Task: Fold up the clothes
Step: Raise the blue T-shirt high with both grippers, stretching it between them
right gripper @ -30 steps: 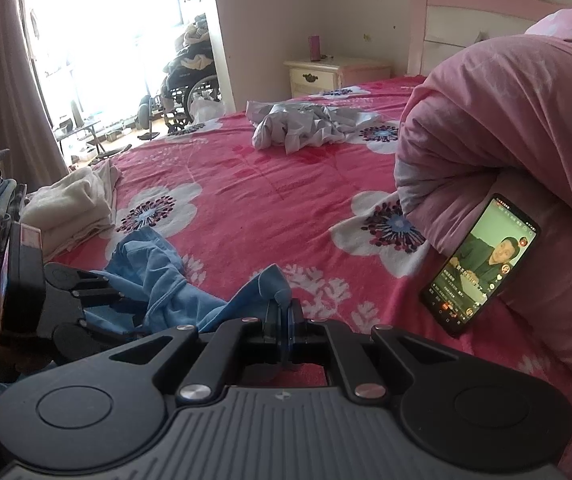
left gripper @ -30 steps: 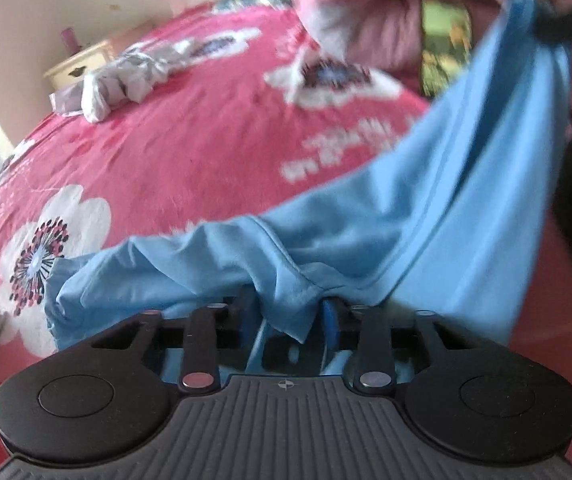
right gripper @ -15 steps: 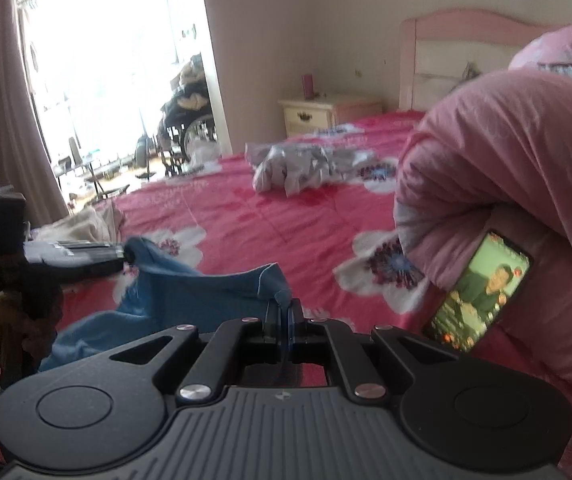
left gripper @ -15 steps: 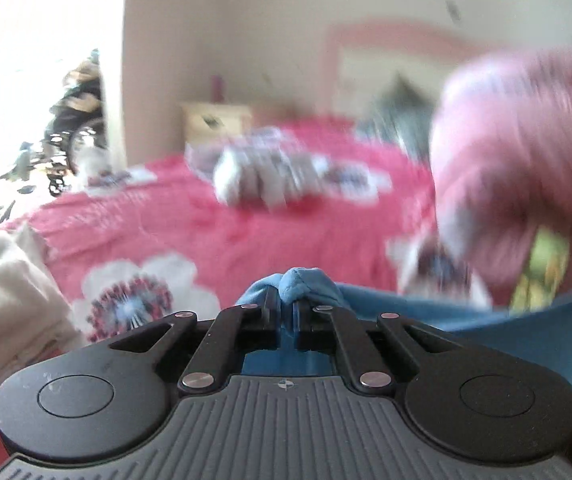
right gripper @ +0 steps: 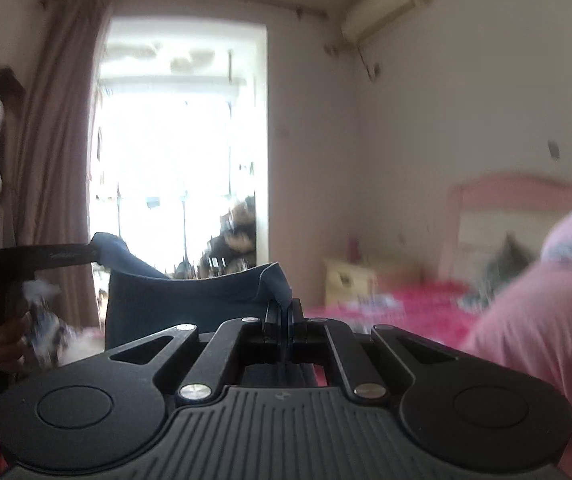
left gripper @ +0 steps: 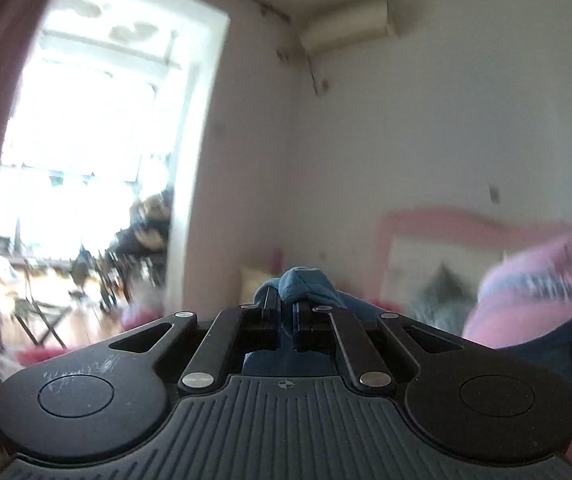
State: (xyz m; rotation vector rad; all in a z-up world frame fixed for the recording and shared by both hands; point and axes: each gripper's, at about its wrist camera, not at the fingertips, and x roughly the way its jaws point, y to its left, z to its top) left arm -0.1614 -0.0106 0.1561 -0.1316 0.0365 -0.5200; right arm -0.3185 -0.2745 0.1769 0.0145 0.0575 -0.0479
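The blue garment (right gripper: 189, 292) hangs in the air, stretched between both grippers and lifted off the bed. My right gripper (right gripper: 283, 306) is shut on one corner of it, the cloth folding over the fingertips. My left gripper (left gripper: 286, 300) is shut on another bunched corner of the blue garment (left gripper: 304, 284). In the right wrist view the left gripper (right gripper: 85, 254) shows at the far left, held by a hand (right gripper: 5, 344), with the cloth sagging between the two grips. Both grippers point level across the room.
A red flowered bedspread (right gripper: 398, 300) lies below, with a big pink duvet (right gripper: 538, 336) heaped at the right. A pink headboard (right gripper: 518, 196) and a cream nightstand (right gripper: 350, 280) stand by the far wall. A bright balcony doorway (right gripper: 177, 160) and curtain (right gripper: 61, 160) fill the left.
Both grippers rose from the bed with the blue garment, which now hangs stretched between them. The left gripper closed on a bunched corner and tipped from facing the bedspread to facing the wall.
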